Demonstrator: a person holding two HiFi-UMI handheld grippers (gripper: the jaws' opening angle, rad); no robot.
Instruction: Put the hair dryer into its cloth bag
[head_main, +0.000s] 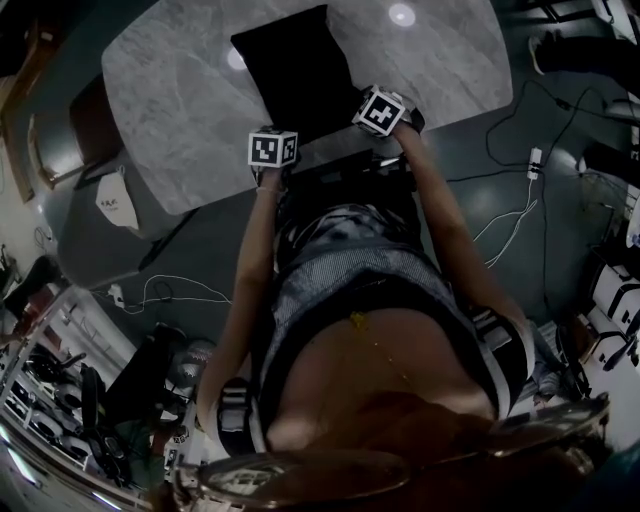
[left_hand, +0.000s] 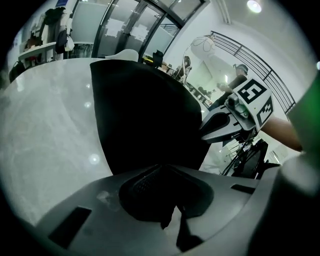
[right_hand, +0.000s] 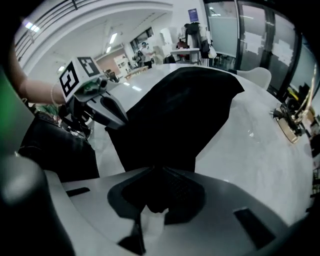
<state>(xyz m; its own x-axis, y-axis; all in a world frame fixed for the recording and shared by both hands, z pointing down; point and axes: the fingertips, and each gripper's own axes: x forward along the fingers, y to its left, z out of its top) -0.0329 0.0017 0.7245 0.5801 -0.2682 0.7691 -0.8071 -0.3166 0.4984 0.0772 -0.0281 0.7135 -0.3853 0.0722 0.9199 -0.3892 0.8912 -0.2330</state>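
Note:
A black cloth bag (head_main: 298, 70) lies flat on the grey marble table (head_main: 170, 110), its near end at the table's front edge. My left gripper (head_main: 273, 148) is at the bag's near left corner and my right gripper (head_main: 383, 112) at its near right corner. In the left gripper view the jaws (left_hand: 160, 169) are shut with a fold of the bag's black cloth (left_hand: 145, 120) pinched between them. In the right gripper view the jaws (right_hand: 162, 170) also close on a bunch of the black cloth (right_hand: 175, 110). No hair dryer shows in any view.
The table's front edge runs just under both grippers. A small gold-coloured object (right_hand: 290, 125) sits on the table to the right of the bag. A white mask (head_main: 117, 207) lies on a grey seat at the left. Cables and a power strip (head_main: 533, 160) trail on the floor at right.

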